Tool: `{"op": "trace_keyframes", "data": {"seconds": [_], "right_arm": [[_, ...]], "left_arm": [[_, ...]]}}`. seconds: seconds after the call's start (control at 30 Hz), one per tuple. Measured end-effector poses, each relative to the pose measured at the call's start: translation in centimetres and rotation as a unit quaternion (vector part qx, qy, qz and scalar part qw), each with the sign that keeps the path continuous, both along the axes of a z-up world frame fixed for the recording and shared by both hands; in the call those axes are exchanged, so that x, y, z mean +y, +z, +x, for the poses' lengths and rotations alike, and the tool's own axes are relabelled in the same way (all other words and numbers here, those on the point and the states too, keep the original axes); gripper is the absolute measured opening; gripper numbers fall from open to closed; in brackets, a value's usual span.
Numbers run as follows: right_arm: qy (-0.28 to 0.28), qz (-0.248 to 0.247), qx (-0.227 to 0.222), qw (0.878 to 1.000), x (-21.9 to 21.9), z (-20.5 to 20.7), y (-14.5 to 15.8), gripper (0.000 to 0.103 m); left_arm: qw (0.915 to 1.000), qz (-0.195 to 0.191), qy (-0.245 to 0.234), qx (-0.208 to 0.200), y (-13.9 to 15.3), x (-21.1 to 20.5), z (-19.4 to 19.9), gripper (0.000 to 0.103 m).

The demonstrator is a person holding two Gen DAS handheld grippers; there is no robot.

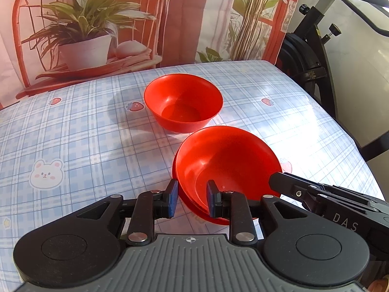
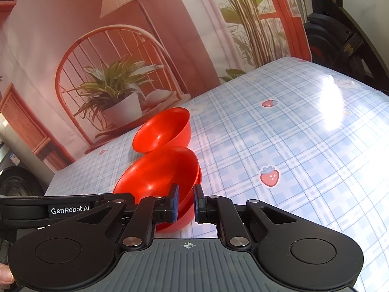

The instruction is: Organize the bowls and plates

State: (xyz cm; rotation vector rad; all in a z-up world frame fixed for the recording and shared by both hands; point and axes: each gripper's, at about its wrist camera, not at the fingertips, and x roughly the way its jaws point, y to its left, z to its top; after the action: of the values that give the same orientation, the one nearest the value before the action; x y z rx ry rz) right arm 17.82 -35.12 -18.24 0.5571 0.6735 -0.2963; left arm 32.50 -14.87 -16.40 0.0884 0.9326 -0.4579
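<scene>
Nested red bowls (image 1: pixel 226 168), light, stiff, slick plastic: left gripper (image 1: pixel 192 200) apart astride rim, right gripper (image 2: pixel 186 204) clamped on rim

Two red bowls nested together (image 1: pixel 218 160) sit tilted at the near middle of the table (image 1: pixel 85 126), with both tools crowding their near rim. A lone red bowl (image 1: pixel 183 102) stands just behind them, closing off the straight path toward the back. To the left of the bowls the checked cloth lies bare and wide. To the right, the cloth (image 2: pixel 304 146) is also bare out to the table edge. A printed backdrop (image 1: pixel 97 24) walls off the far side, and black exercise equipment (image 1: pixel 313 48) stands past the far right corner.
</scene>
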Motion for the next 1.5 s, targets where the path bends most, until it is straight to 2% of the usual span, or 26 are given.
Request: {"op": "trace_keyframes", "data": {"seconds": [0.47, 0.8, 0.97, 1.07, 1.3, 1.5], "right_arm": [[-0.006, -0.013, -0.008, 1.000, -0.7, -0.2, 0.8, 0.011], [0.022, -0.071, -0.041, 0.996, -3.2, 3.3, 3.3, 0.011], [0.049, -0.076, -0.044, 0.995, -4.8, 6.6, 3.3, 0.013], [0.054, -0.079, -0.029, 0.995, -5.7, 8.7, 2.5, 0.015], [0.058, -0.033, 0.011, 0.998, -7.4, 12.0, -0.5, 0.015], [0.066, -0.018, 0.019, 0.997, -7.5, 13.5, -1.4, 0.015]], "left_arm": [[0.9989, -0.027, 0.032, -0.021, 1.5, 2.1, 1.0, 0.030], [0.9925, -0.076, 0.083, -0.047, 3.7, 3.9, 4.3, 0.030], [0.9925, -0.075, 0.085, -0.046, 2.8, 2.8, 6.4, 0.030], [0.9928, -0.075, 0.087, -0.031, 1.7, 2.2, 7.8, 0.030], [0.9938, -0.077, 0.080, -0.004, -0.7, 1.0, 9.7, 0.030], [0.9941, -0.077, 0.077, 0.005, -1.7, 0.4, 10.4, 0.030]]}}
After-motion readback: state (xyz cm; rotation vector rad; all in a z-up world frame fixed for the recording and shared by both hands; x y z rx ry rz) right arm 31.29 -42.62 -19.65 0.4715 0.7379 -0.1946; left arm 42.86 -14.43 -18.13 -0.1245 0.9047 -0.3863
